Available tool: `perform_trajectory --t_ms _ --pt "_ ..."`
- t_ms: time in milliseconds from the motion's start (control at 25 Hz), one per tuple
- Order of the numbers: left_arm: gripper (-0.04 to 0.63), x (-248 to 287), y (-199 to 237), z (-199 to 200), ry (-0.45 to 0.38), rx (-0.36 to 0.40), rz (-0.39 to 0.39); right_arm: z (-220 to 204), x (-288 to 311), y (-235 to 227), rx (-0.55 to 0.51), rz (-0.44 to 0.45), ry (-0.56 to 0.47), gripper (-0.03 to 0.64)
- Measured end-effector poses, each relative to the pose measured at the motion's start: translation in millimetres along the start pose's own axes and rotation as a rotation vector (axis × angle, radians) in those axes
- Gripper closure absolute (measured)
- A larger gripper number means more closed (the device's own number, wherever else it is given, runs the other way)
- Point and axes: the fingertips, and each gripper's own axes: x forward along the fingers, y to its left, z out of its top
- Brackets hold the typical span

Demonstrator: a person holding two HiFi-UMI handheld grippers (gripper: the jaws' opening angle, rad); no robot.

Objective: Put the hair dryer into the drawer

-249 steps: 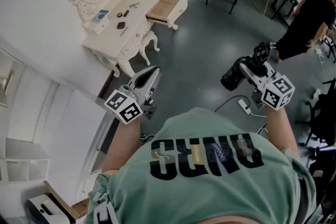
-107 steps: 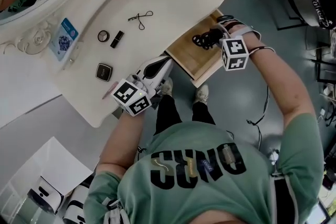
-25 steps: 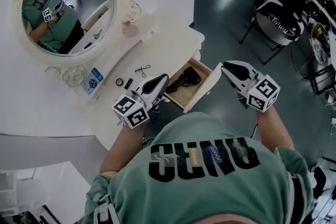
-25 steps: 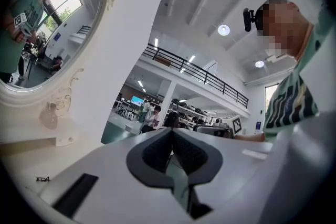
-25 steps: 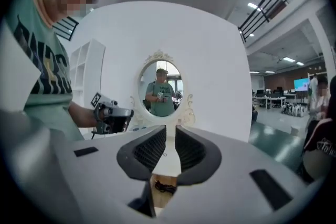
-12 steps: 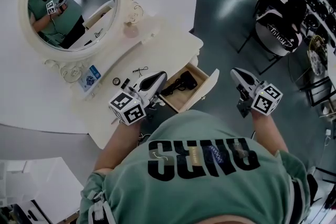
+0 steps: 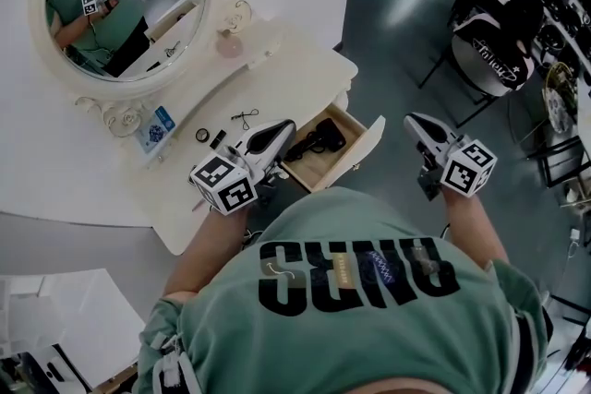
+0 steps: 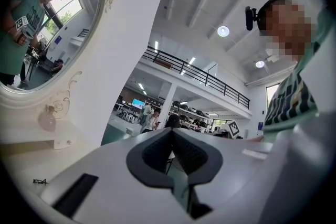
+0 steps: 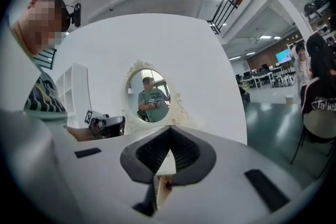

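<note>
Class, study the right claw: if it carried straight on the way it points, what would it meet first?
Most likely the open drawer, seen just past the right claw's shut tips, with the dressing table behind it. Depth is hard to judge.

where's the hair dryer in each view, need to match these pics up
Head view: the hair dryer lies in the open drawer, near the picture's centre.
Left gripper view: not in it.
Right gripper view: not in it.
Shared landmark: the oval mirror, top left in the head view, top left in the left gripper view, centre in the right gripper view.
</note>
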Motion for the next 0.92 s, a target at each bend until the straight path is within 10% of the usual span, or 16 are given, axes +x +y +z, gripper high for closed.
perform_trajectory --t_ms 920 --pt "0.586 -0.2 -4.5 -4.2 0.0 -0.004 0.003 -8.2 -2.7 7.2 -0.052 0.018 0.027 0.624"
